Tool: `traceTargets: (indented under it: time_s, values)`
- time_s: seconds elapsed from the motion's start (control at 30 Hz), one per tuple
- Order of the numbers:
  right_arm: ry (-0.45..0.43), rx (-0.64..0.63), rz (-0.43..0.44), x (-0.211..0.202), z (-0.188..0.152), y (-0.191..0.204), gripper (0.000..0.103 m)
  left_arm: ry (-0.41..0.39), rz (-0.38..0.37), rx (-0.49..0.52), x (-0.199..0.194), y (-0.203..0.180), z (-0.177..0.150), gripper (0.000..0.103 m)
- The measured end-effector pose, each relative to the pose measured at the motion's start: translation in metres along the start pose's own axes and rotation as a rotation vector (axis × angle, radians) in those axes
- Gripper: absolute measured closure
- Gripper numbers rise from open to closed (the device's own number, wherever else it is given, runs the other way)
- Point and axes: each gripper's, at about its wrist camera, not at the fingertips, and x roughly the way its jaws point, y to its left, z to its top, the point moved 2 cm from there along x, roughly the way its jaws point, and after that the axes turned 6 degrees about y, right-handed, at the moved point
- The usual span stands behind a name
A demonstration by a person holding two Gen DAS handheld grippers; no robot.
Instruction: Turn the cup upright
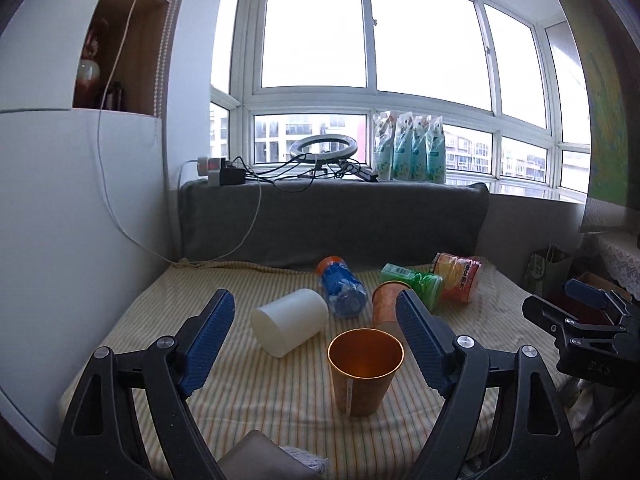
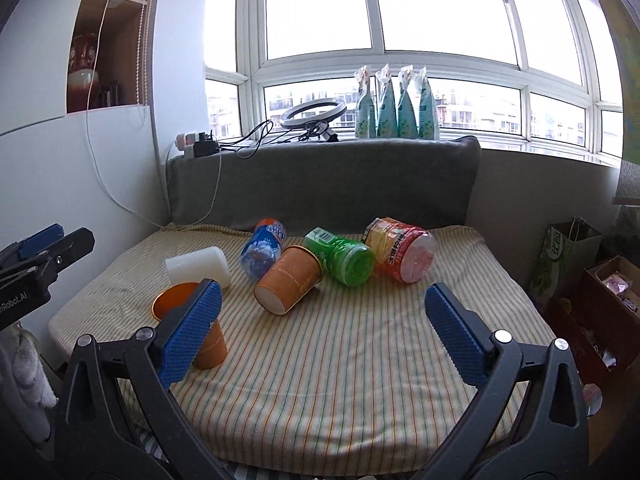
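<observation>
My left gripper (image 1: 316, 344) is spread wide and grips nothing, its blue pads (image 1: 208, 344) standing on either side of an orange cup (image 1: 365, 372) that stands upright, mouth up, on the striped cloth (image 1: 240, 408), without touching it. My right gripper (image 2: 324, 336) is likewise wide apart and empty, hovering over the near part of the cloth, with that same upright cup partly hidden behind its left pad. Just beyond, a second orange cup (image 2: 289, 285) lies on its side with its base towards me. Beside it to the left lies a white cup (image 1: 290, 322), also tipped over, and behind these a blue bottle (image 2: 262, 247), a green jar (image 2: 340, 256) touching the fallen orange cup, and a red and yellow jar (image 2: 400, 254), all on their sides. Farther back rises a grey cushion (image 2: 320, 184), with a ring light (image 2: 312, 114) and four pale green pouches (image 2: 396, 104) on the sill beneath the window.
</observation>
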Motion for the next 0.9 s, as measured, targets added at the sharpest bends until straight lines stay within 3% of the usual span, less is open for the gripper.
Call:
traceTargets:
  time_s: [0.9]
  values:
    - [0.003, 0.011, -0.002, 0.0037, -0.0003, -0.0059, 0.000, 0.009, -0.004, 0.007, 0.0008, -0.0051, 0.0018, 0.020]
